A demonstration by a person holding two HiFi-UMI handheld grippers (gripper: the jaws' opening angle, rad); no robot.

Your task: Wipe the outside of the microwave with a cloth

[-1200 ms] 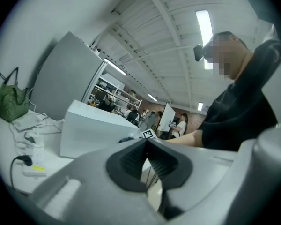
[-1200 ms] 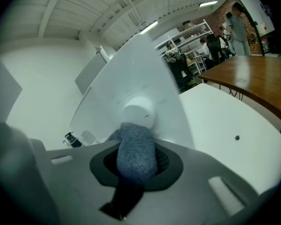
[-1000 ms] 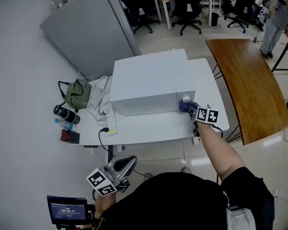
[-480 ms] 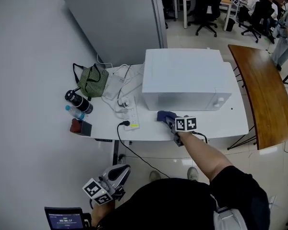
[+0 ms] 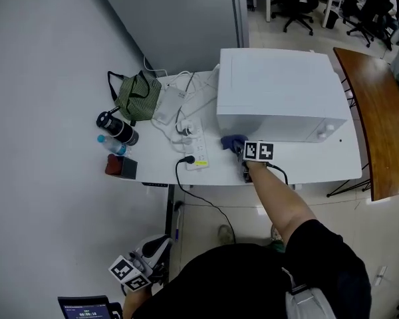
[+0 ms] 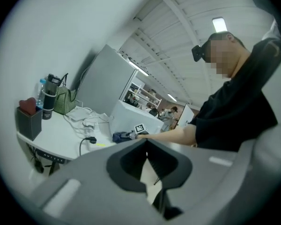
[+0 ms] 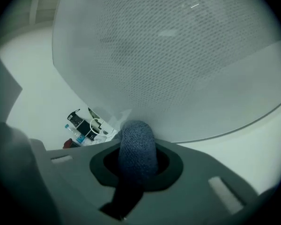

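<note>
A white microwave [image 5: 279,92] stands on a white table [image 5: 319,168], its mesh door [image 7: 178,55] filling the right gripper view. My right gripper [image 5: 243,148] is shut on a blue cloth [image 5: 233,142] at the lower left corner of the microwave's front. The cloth [image 7: 136,144] bulges between the jaws close to the door. My left gripper [image 5: 143,261] hangs low beside my body, well below the table. Its jaws meet with nothing between them, and it looks toward the table and the microwave [image 6: 131,118].
On the table left of the microwave lie a power strip [image 5: 196,153] with cables, a green bag [image 5: 138,95], a black flask [image 5: 118,129], a water bottle and a dark box [image 5: 122,167]. A brown table [image 5: 382,118] stands to the right. A grey partition rises behind.
My right gripper has carried the cloth from the right end of the microwave's front to its left end. The head view has swung, so the microwave sits further right in it.
</note>
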